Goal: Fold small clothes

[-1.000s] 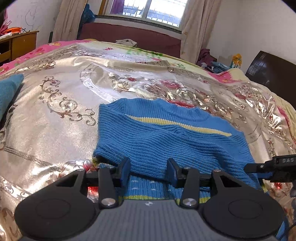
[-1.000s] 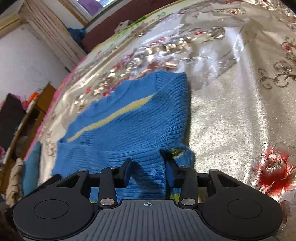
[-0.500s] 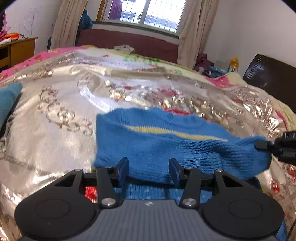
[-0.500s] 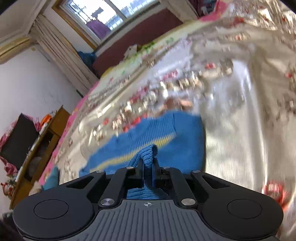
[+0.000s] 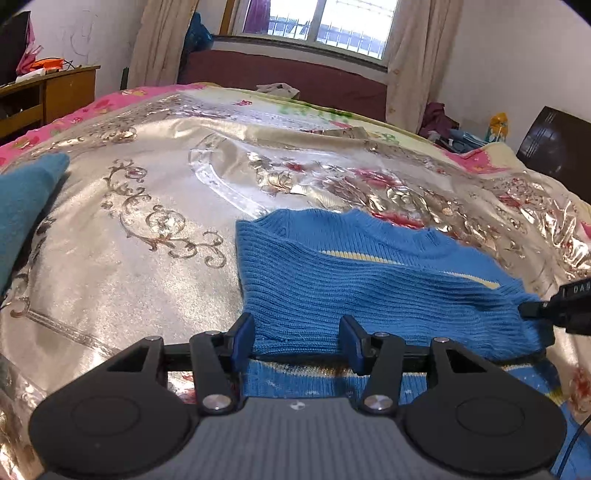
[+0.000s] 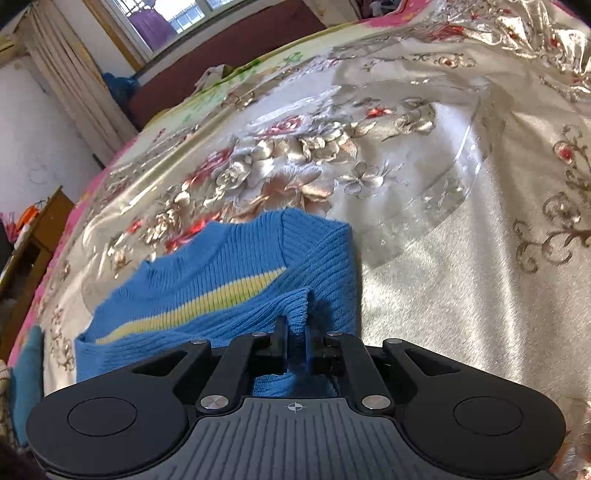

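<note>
Left wrist view looks across a bed (image 5: 122,280) covered in a shiny gold and silver spread with embroidered flowers. A small blue sweater (image 5: 369,291) with a pale yellow stripe lies on the spread toward the near edge of the bed, its neckline facing the far edge under the window (image 5: 321,26). One ribbed sleeve is drawn across the sweater's body. The left tool (image 5: 297,341) has its jaws spread, and they have just been opening a little further; the folded blue knit lies in the gap between them, but the pads do not press it. At the right edge of this view the tip of the right tool (image 5: 535,309) pinches the end of the sleeve.

From the right wrist, the right tool (image 6: 295,345) has its jaws nearly pressed together on the sleeve cuff (image 6: 297,306), which stands up in a ridge between the pads; after squeezing tight they have just eased apart slightly, and the knit is gripped between them. The sweater (image 6: 221,273) spreads out ahead and to the left, with bare spread to its right.

A teal cloth (image 5: 22,199) lies at the left edge of the bed. A wooden cabinet (image 5: 48,96) stands past that edge, and a dark headboard (image 5: 554,144) rises past the right edge.
</note>
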A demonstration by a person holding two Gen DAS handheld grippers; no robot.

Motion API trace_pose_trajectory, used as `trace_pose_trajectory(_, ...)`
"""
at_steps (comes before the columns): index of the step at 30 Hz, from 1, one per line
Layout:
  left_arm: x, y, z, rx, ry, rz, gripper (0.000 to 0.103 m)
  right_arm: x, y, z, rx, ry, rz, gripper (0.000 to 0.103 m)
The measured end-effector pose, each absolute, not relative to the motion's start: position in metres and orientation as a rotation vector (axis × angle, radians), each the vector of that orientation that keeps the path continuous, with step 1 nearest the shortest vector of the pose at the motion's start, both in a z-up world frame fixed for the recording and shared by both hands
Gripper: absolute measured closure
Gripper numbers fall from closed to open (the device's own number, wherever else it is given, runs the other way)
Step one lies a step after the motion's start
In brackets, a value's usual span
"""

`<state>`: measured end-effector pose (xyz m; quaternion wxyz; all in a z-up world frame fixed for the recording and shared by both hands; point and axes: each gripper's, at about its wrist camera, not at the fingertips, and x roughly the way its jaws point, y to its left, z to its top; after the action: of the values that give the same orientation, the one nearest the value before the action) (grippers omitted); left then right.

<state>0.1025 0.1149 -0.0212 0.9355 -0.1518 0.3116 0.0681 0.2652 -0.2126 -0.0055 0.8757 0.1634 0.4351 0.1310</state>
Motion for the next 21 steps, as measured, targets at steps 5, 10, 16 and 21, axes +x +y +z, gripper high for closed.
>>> trace_pose_trajectory(5, 0.099, 0.119, -0.020, -0.337, 0.630, 0.139, 0.049, 0.268, -0.211, 0.002, 0.311, 0.897, 0.249, 0.090)
trace_pose_trajectory(10, 0.097, 0.122, -0.020, -0.349, 0.628, 0.157, 0.049, 0.264, -0.208, 0.017, 0.233, 0.844, 0.193, 0.089)
trace_pose_trajectory(16, 0.097, 0.126, -0.021, -0.373, 0.635, 0.169, 0.048, 0.246, -0.188, 0.034, 0.151, 0.799, 0.294, 0.086)
trace_pose_trajectory(21, 0.097, 0.124, -0.020, -0.359, 0.633, 0.164, 0.048, 0.239, -0.154, 0.020, 0.089, 0.836, 0.431, 0.086)
